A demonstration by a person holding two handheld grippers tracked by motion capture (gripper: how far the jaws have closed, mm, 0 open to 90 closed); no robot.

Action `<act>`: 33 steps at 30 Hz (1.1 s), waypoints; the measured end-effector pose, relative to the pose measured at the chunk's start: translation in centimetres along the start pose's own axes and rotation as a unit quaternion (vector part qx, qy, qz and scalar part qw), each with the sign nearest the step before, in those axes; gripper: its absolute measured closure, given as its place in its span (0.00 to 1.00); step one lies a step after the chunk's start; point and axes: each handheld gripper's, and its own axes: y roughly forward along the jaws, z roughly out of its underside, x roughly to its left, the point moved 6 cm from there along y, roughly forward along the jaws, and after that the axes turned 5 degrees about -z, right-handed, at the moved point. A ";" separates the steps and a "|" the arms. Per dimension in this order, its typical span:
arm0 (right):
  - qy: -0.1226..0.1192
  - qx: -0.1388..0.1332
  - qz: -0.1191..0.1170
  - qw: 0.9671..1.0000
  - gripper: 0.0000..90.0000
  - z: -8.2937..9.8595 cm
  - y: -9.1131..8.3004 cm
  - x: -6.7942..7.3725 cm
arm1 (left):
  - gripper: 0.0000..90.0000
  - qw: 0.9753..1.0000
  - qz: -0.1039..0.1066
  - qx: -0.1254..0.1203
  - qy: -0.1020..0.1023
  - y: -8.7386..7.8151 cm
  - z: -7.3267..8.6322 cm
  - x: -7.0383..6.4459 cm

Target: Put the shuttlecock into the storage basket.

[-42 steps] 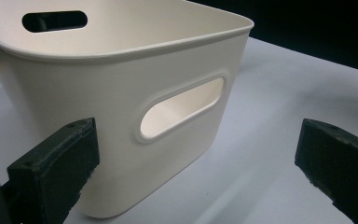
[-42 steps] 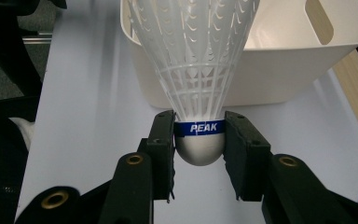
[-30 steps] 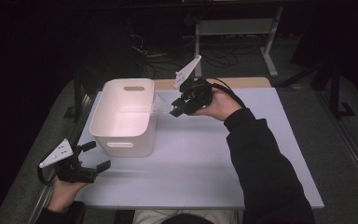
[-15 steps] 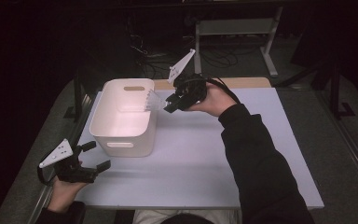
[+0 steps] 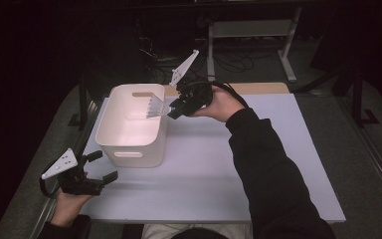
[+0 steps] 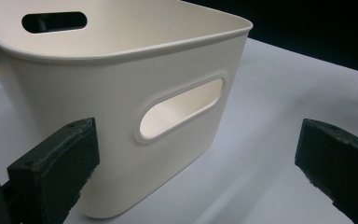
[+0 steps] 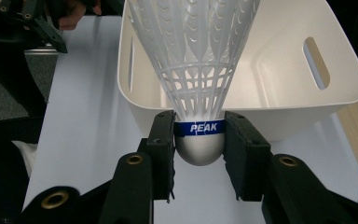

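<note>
one shuttlecock (image 7: pixel 196 70), clamped by the right gripper (image 5: pixel 175 110), moved over the bin (image 5: pixel 110 130) rim, ready to drop; left gripper (image 5: pixel 95 168) idled open

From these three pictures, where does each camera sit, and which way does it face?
High view: above the person's side, looking forward and down at the table; both forearms, left gripper and right gripper show.
Left gripper view: on the left gripper, facing the bin's handle wall; open jaws show.
Right gripper view: on the right gripper, facing the bin past its shuttlecock.
All share the bin.
</note>
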 end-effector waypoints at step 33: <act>-0.003 -0.007 -0.022 1.000 0.71 -3.0 2.0 -0.1 | 0.00 1.000 0.000 -0.002 0.000 0.0 0.0 0.0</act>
